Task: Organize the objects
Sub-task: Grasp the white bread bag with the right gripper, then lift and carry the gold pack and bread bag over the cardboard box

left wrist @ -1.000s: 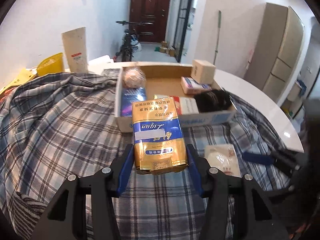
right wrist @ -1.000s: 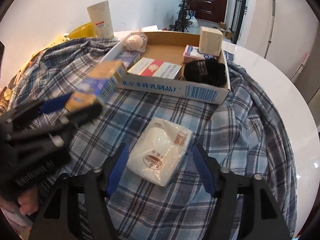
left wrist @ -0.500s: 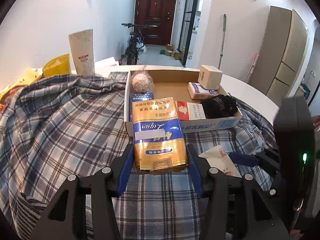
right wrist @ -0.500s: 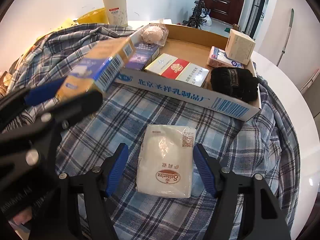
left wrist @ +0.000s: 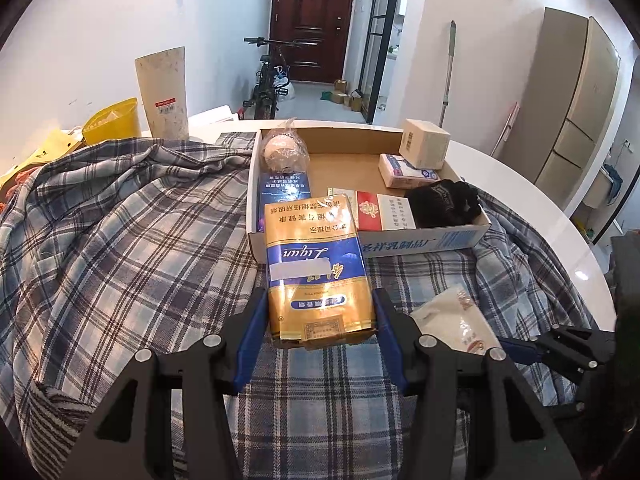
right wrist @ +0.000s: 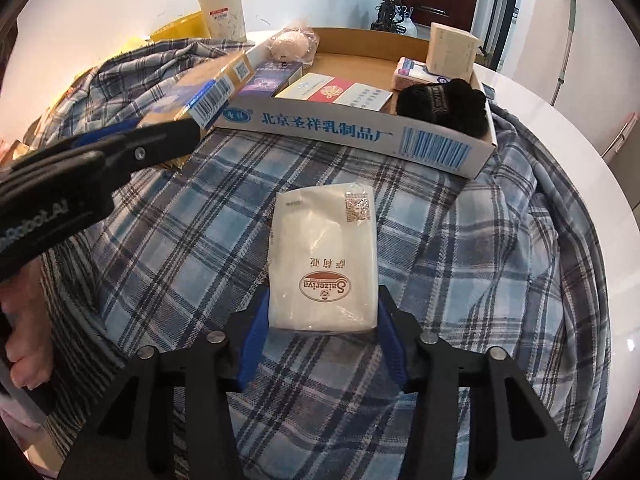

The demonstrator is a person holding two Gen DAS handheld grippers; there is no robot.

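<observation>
My left gripper (left wrist: 318, 320) is shut on a gold and blue carton (left wrist: 316, 272) and holds it above the plaid cloth, just short of the cardboard tray (left wrist: 420, 242). In the right wrist view the carton (right wrist: 200, 92) and the left gripper (right wrist: 132, 148) show at the left. My right gripper (right wrist: 322, 320) has its blue fingers on both sides of a white tissue pack (right wrist: 326, 256), which lies on the cloth in front of the tray (right wrist: 360, 136). The pack also shows in the left wrist view (left wrist: 456, 320).
The tray holds a wrapped ball (left wrist: 282, 152), a blue box (left wrist: 284, 190), a red and white carton (left wrist: 384, 210), a black knit item (left wrist: 444, 202), a tissue packet (left wrist: 408, 170) and a tan box (left wrist: 424, 144). A plaid cloth (left wrist: 120, 240) covers the round white table (left wrist: 552, 216).
My right gripper has moved forward around the tissue pack and narrowed onto its sides. My left gripper has kept the carton and drifted slightly toward the tray.
</observation>
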